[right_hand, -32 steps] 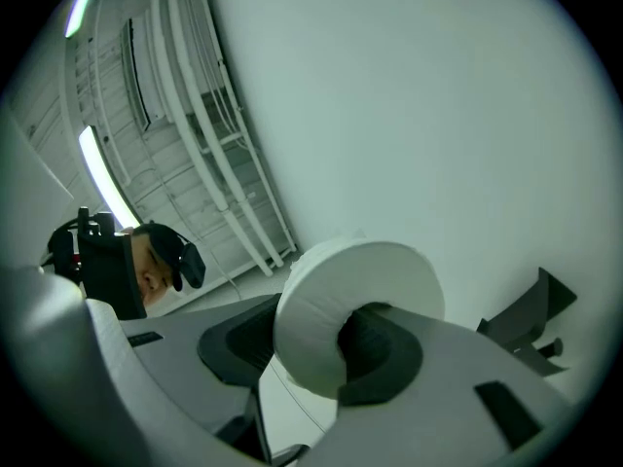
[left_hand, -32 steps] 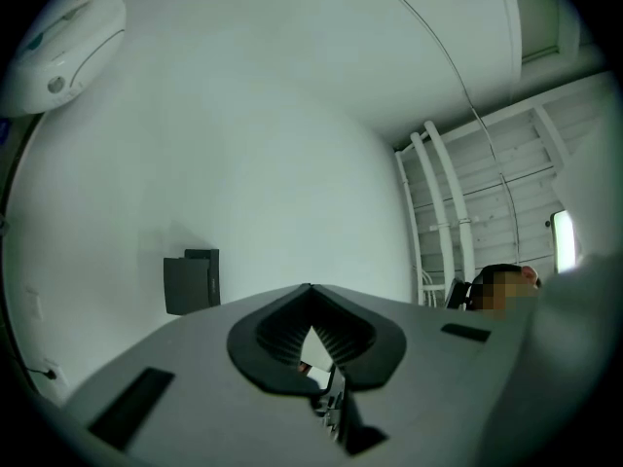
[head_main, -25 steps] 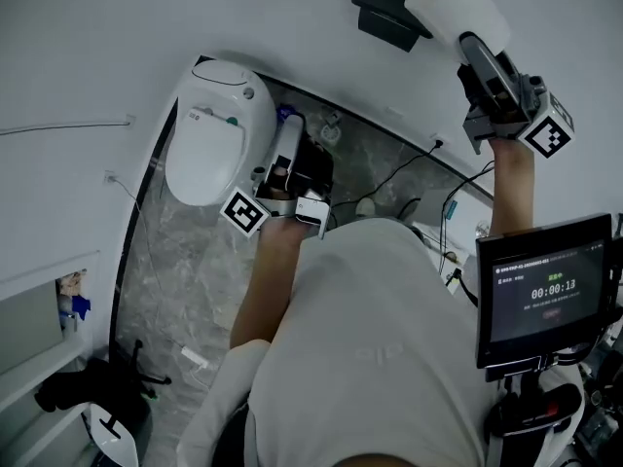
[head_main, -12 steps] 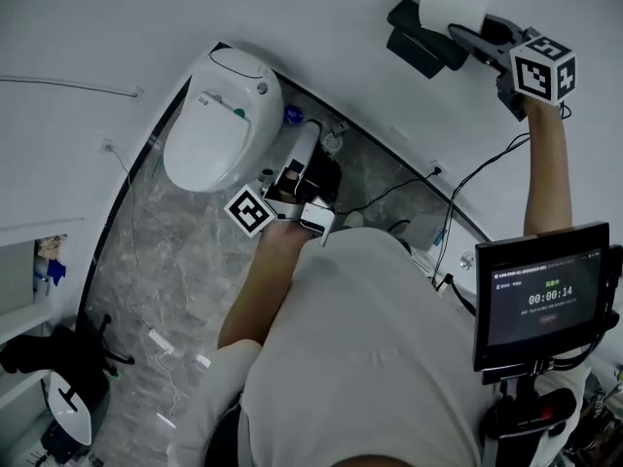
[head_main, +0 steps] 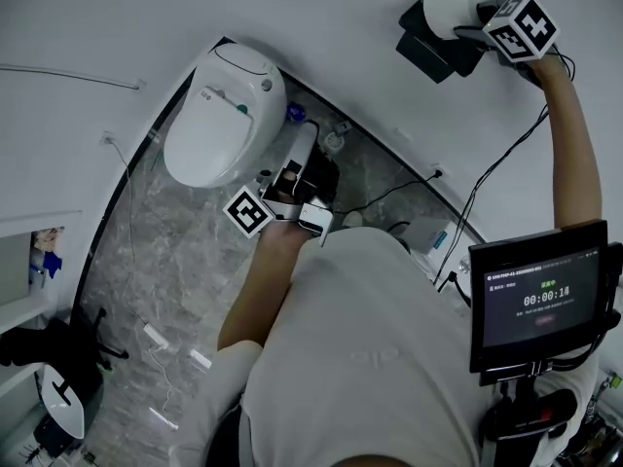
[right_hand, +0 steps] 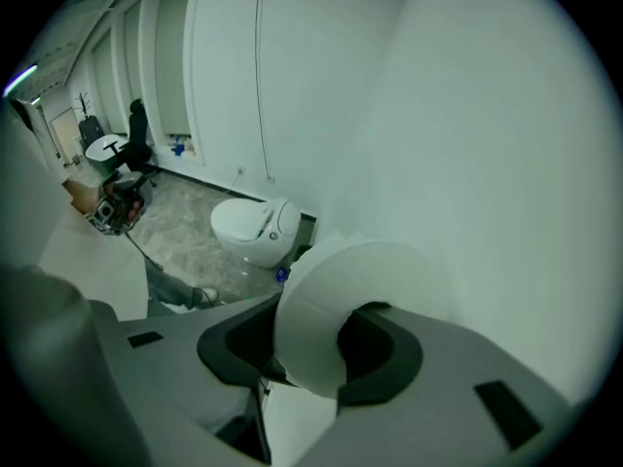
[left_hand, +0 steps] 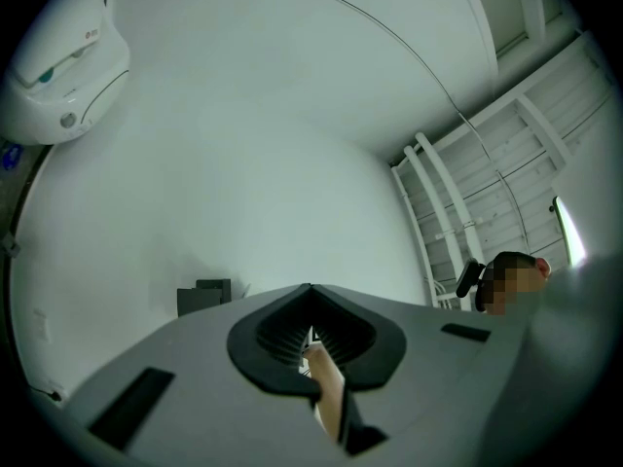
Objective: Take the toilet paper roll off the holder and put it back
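Claw on paper at the wall: my right claw (head_main: 474, 19) grasps the toilet paper roll (right_hand: 326, 309), its jaws spread wide and pressing on the roll's two sides. A second ago I held the roll out in the open air, off to the side of the black holder (head_main: 435, 54). Half a second ago it had closed in. Now the roll sits right against the top of the holder, with my arm stretched up to the wall (head_main: 321, 17). I take that to mean the roll is already off and on its way home, so the put-back is the step in hand and close to done. The roll hides the holder from my right claw's own view, so I cannot tell whether it is seated yet. My left claw (left_hand: 311, 295) has stayed low in front of me, clenched on nothing, its tips meeting and pointing toward the toilet (head_main: 222, 115). As for things that hold other things, the holder meets only the roll I am pressing to it. The toilet stands at the floor's (head_main: 175, 261) far edge against the wall with its lid down, so its bowl is out of sight.
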